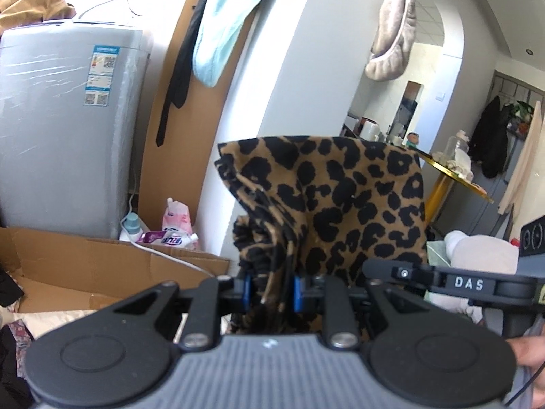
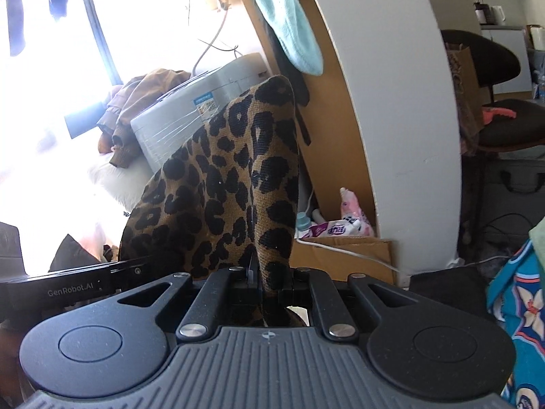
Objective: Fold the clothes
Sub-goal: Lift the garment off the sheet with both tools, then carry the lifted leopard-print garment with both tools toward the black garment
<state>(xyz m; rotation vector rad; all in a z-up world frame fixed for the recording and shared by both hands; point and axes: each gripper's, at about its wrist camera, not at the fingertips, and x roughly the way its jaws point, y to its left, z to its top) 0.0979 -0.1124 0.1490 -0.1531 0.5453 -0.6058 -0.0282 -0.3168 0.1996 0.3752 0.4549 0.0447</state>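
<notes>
A leopard-print garment (image 1: 340, 197), brown with black spots, hangs in the air between both grippers. My left gripper (image 1: 271, 289) is shut on a thick bunched fold of it, the blue pads pressing from both sides. My right gripper (image 2: 269, 283) is shut on a thin edge of the same leopard-print garment (image 2: 231, 184), which rises in front of the camera as a tall fold. The right gripper's black body (image 1: 470, 284) shows at the right of the left wrist view, and the left gripper's body (image 2: 68, 288) at the left of the right wrist view. The cloth hides the fingertips.
A grey washing machine (image 1: 68, 129) stands at left with a brown garment (image 1: 30, 6) on top. An open cardboard box (image 1: 102, 266) and detergent pouches (image 1: 173, 228) lie below. A light-blue cloth (image 1: 224, 24) hangs on a wooden panel beside a white pillar (image 2: 402, 119). A blue floral cloth (image 2: 521, 310) lies at right.
</notes>
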